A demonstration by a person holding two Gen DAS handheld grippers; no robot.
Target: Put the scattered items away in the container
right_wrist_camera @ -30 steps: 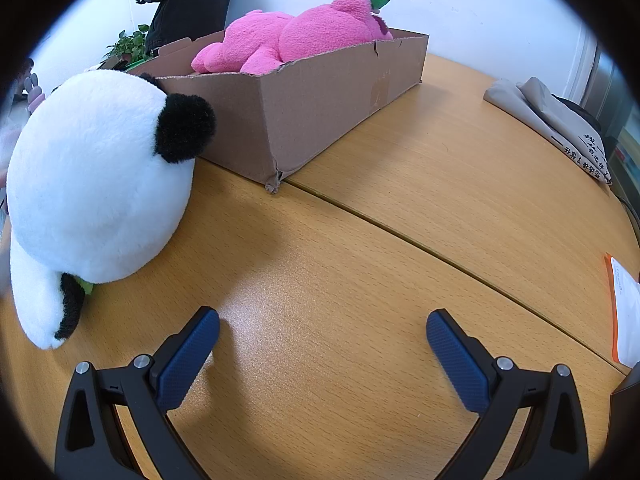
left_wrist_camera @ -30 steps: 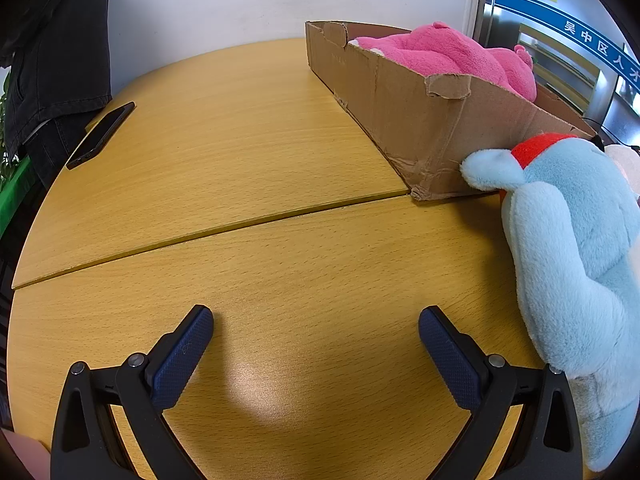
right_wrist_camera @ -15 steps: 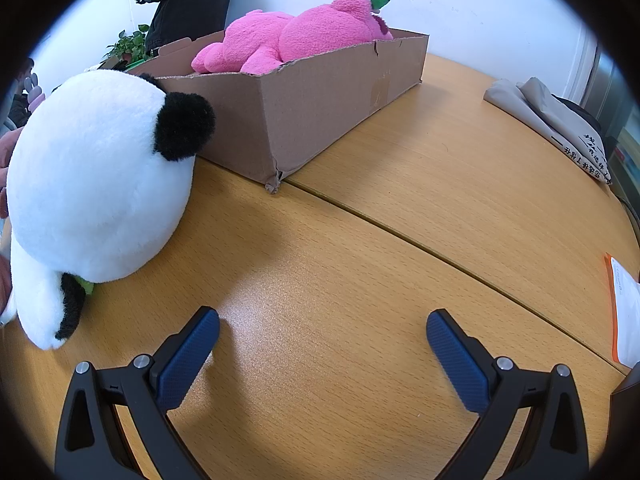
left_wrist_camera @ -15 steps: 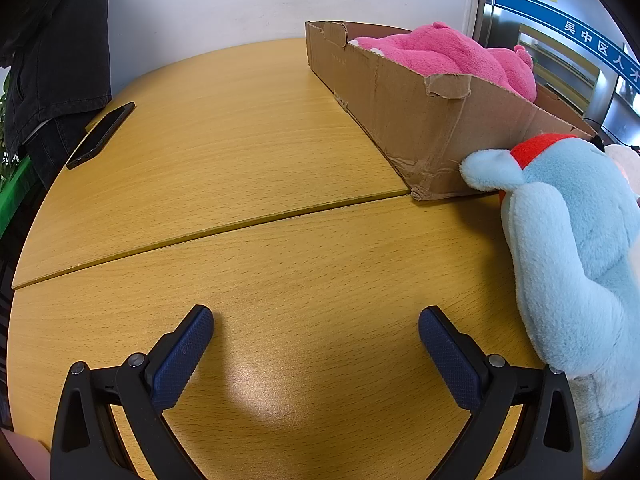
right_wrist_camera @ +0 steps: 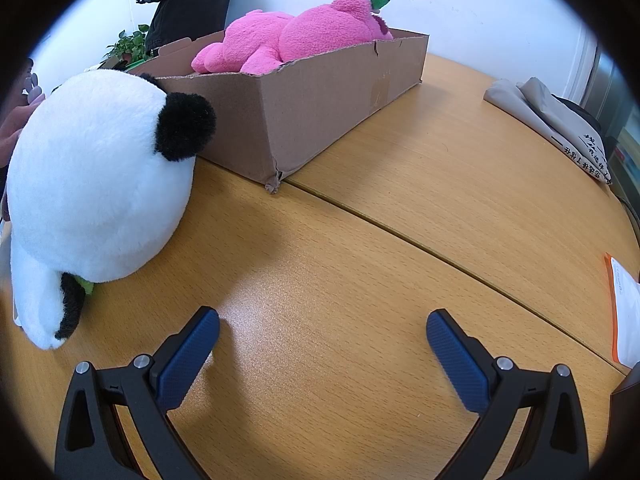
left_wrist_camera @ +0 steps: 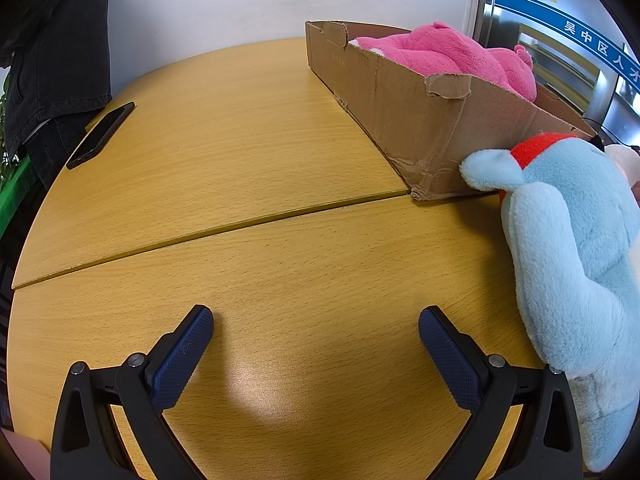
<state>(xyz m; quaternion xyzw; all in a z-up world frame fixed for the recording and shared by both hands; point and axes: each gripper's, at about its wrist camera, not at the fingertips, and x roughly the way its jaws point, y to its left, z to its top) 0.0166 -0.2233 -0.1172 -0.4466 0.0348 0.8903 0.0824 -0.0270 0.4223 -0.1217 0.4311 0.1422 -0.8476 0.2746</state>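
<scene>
One cardboard box stands on the wooden table, and it serves as the landmark here. One pink plush toy lies inside it, rising above the torn rim. Two more plush toys lie outside: a light-blue one with a red patch near its top rests on the table against the box's near end, one pale limb touching the cardboard, and a white-and-black panda lies at the box's near corner, its black ear just beside the wall. That makes three toys, one in and two out.

There are two grippers. The left gripper hovers over bare table in front of the box, its jaws spread wide and holding nothing; the light-blue toy is just beside its right finger. The right gripper is likewise over bare table in front of the box, jaws wide and empty, with the panda beyond its left finger.

Only the left wrist view shows the light-blue toy, a dark phone well left of the box near the table edge, and dark clothing hanging beyond it. Only the right wrist view shows the whole panda, a folded grey cloth bag well right of the box, an orange-edged paper, a potted plant behind the box, and part of a person's hand at the left edge.
</scene>
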